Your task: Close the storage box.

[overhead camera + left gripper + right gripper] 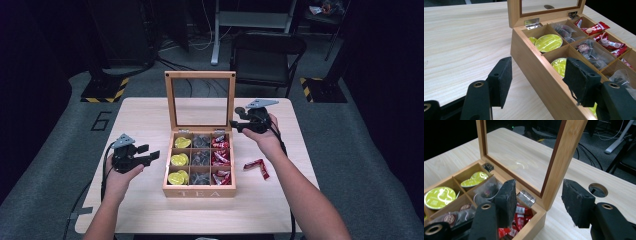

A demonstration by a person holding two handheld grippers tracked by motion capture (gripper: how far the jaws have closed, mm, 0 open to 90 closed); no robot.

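Note:
A wooden tea box [200, 192] stands mid-table with its glass lid [200, 97] upright. Its left column holds yellow-green capsules [179, 160], the middle one clear tea bags [200, 157], the right one red packets [220, 157]. My left gripper [150, 156] is open beside the box's left wall [536, 70], its jaws apart and gripping nothing [539, 82]. My right gripper [236, 125] hovers at the lid's right side. It is open [540, 202], and the lid's wooden frame [564, 152] rises just beyond the gap, untouched by the pads.
Two loose red packets [258, 167] lie on the table [145, 120] right of the box. A round cable hole [598, 190] sits in the tabletop near the back right. A black chair [267, 55] stands behind the table.

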